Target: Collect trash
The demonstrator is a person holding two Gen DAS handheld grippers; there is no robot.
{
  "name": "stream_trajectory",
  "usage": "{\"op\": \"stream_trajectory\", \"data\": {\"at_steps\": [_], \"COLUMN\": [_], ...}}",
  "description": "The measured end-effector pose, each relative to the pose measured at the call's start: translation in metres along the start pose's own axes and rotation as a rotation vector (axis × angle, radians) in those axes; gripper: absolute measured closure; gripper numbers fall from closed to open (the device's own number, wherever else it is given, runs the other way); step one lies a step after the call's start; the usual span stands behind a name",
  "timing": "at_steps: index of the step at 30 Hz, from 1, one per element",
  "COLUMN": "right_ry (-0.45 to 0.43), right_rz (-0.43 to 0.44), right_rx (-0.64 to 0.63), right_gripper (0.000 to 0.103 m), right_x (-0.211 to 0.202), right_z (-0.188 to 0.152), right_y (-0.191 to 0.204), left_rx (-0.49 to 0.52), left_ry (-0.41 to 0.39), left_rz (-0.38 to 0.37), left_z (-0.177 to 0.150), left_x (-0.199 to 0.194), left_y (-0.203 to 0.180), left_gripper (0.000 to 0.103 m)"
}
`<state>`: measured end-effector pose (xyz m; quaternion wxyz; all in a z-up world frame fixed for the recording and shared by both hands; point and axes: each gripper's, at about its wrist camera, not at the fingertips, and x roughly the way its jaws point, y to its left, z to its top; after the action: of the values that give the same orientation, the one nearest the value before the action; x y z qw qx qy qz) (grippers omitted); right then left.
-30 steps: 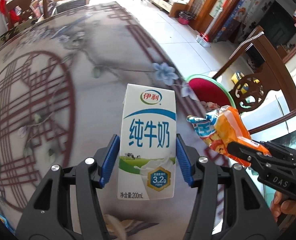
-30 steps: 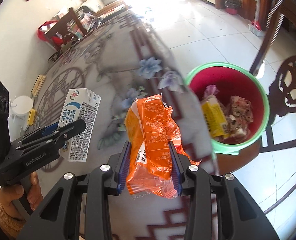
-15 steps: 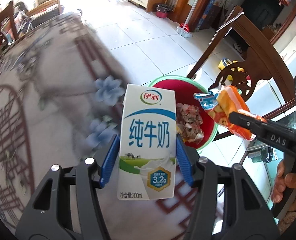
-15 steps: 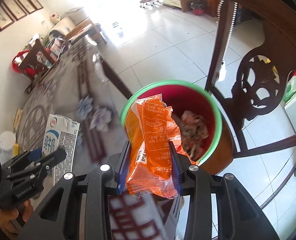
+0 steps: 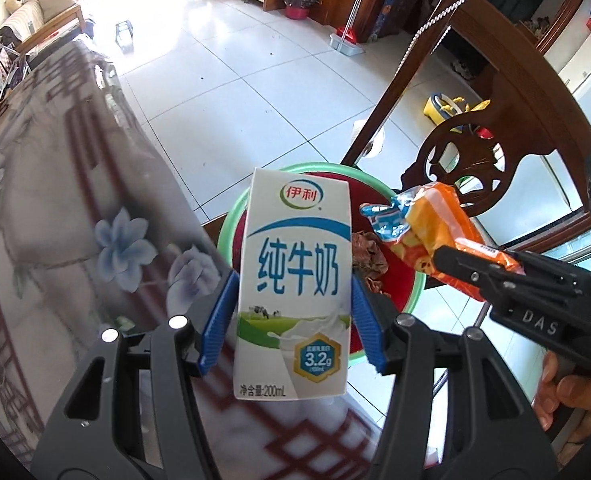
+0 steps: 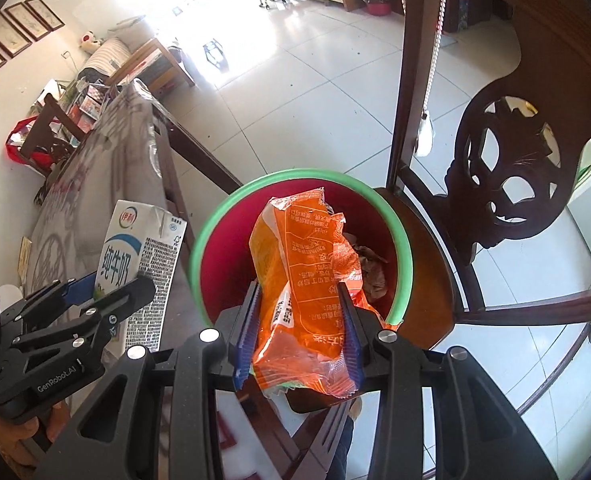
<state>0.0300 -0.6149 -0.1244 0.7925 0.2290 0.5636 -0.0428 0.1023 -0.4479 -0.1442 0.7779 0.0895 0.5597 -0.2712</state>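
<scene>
A white and blue milk carton (image 5: 295,280) stands upright between the blue pads of my left gripper (image 5: 293,280), which is shut on it. My right gripper (image 6: 298,292) is shut on a crumpled orange snack wrapper (image 6: 307,248). A red bin with a green rim (image 6: 403,248) sits on a wooden chair seat and holds brown scraps. The wrapper hangs directly above the bin's opening. In the left wrist view the carton hides the left part of the bin (image 5: 231,220), and the wrapper (image 5: 439,220) shows at its right. The carton (image 6: 143,248) is just left of the bin.
A table with a flowered cloth (image 5: 55,220) ends close to the left of the bin. The carved dark chair back (image 6: 503,168) rises behind and right of the bin. White tiled floor (image 5: 235,80) lies beyond. A hand (image 5: 567,392) grips the right tool.
Both grippers have travelled off the table toward the bin with their loads. The wrapper now hangs over the bin's opening and the carton is at its left rim. Neither grip has changed.
</scene>
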Motion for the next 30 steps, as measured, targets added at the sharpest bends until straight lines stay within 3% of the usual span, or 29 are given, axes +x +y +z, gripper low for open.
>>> {"op": "stream_trajectory", "data": {"at_steps": [2, 5, 13, 20, 22, 24, 26, 30], "right_ry": [0.006, -0.005, 0.003, -0.043, -0.085, -0.149, -0.229, -0.365], "right_rz": [0.004, 0.003, -0.007, -0.037, -0.036, -0.042, -0.056, -0.064], "right_rx": [0.008, 0.024, 0.032, 0.036, 0.018, -0.019, -0.061, -0.128], "right_gripper": [0.061, 0.042, 0.042, 0.042, 0.041, 0.028, 0.013, 0.007], "right_x": [0.005, 0.006, 0.002, -0.028, -0.041, -0.06, -0.08, -0.112], "right_z": [0.004, 0.008, -0.002, -0.029, -0.035, -0.042, -0.05, -0.065], "right_y": [-0.002, -0.004, -0.002, 0.011, 0.023, 0.042, 0.066, 0.108], "left_rx": [0.005, 0.002, -0.011, -0.014, -0.02, -0.027, -0.048, -0.127], "left_ry": [0.013, 0.017, 0.023, -0.034, -0.092, -0.162, -0.28, -0.449], "left_rz": [0.003, 0.011, 0.011, -0.007, 0.008, 0.026, 0.04, 0.016], "left_z": [0.004, 0.01, 0.007, -0.01, -0.019, -0.027, -0.038, -0.061], "left_x": [0.007, 0.014, 0.011, -0.025, -0.049, -0.073, -0.109, -0.165], "left_y": [-0.003, -0.004, -0.001, 0.005, 0.013, 0.02, 0.035, 0.068], "left_gripper": [0.049, 0.036, 0.029, 0.027, 0.027, 0.021, 0.016, 0.005]}}
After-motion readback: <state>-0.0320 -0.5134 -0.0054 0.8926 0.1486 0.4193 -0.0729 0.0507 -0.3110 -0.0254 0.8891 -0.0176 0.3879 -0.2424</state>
